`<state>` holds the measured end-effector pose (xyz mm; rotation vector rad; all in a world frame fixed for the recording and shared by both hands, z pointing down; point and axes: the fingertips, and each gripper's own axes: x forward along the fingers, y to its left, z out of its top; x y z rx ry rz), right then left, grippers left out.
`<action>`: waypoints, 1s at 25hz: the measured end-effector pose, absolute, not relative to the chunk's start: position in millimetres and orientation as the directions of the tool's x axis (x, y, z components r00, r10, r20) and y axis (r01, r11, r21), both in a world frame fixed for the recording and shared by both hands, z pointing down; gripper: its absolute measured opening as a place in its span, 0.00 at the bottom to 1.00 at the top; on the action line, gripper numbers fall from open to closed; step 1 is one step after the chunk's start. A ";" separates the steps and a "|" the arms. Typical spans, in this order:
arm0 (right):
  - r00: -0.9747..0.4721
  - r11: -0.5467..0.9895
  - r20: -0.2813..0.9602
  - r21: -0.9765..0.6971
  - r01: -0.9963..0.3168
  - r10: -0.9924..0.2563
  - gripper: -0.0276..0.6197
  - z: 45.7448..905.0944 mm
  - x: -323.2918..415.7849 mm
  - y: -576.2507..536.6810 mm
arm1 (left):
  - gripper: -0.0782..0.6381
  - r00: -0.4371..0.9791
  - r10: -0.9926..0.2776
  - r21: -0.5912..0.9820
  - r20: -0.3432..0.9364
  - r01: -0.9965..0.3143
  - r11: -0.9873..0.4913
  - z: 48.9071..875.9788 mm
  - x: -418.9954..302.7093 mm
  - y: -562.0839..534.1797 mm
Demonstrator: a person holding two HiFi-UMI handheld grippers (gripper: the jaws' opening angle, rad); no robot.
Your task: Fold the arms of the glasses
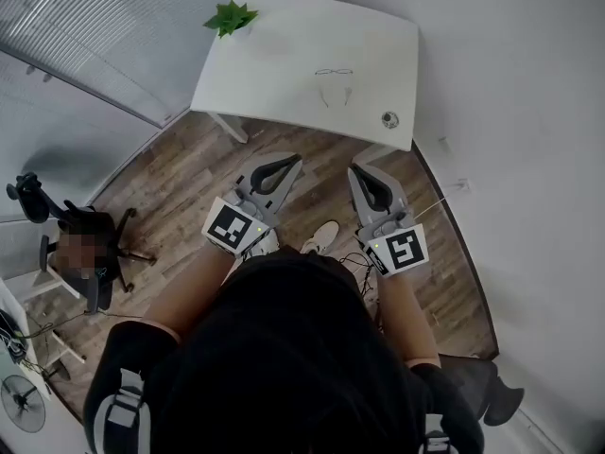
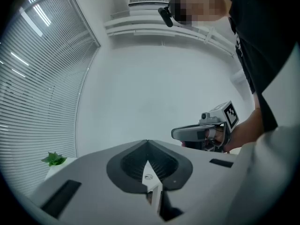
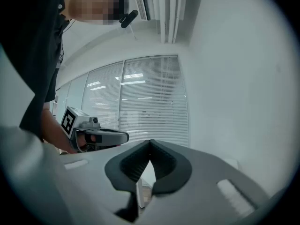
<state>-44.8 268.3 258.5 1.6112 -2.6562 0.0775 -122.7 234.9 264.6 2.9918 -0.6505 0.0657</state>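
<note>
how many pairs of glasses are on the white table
1: a thin wire-framed pair of glasses lies near the middle of the white rounded table, apart from the green leafy plant at its corner. None seems hidden.

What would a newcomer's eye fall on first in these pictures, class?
The two grey grippers in the head view stand out: the left gripper and the right gripper, jaws shut and empty, side by side over the wooden floor, short of the white table. On that table lie the glasses, arms open, with a green plant at its far left corner.
</note>
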 end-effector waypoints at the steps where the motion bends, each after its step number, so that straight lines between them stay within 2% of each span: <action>1: -0.461 0.461 0.056 -0.025 -0.887 -0.885 0.06 258.6 -45.6 268.4 | 0.12 0.909 -0.412 0.071 0.056 -0.416 -0.907 264.5 -123.3 234.7; 15: -0.439 0.438 0.057 -0.024 -0.899 -0.897 0.07 260.5 -37.2 264.5 | 0.13 0.907 -0.417 0.044 0.064 -0.420 -0.906 264.9 -122.6 231.7; 16: -0.436 0.436 0.060 -0.026 -0.900 -0.898 0.17 261.0 -36.5 263.7 | 0.16 0.907 -0.417 0.043 0.062 -0.420 -0.907 264.4 -123.0 231.2; 17: -0.435 0.434 0.064 -0.029 -0.900 -0.898 0.22 261.7 -35.9 262.9 | 0.19 0.907 -0.416 0.042 0.062 -0.418 -0.907 264.2 -123.4 230.7; 23: -0.423 0.422 0.075 -0.034 -0.906 -0.903 0.36 264.8 -27.1 259.4 | 0.41 0.902 -0.426 0.062 0.068 -0.430 -0.901 274.7 -123.8 224.1; 25: -0.417 0.415 0.082 -0.038 -0.909 -0.905 0.40 265.3 -22.3 257.5 | 0.44 0.901 -0.431 0.078 0.055 -0.434 -0.897 272.4 -121.8 220.0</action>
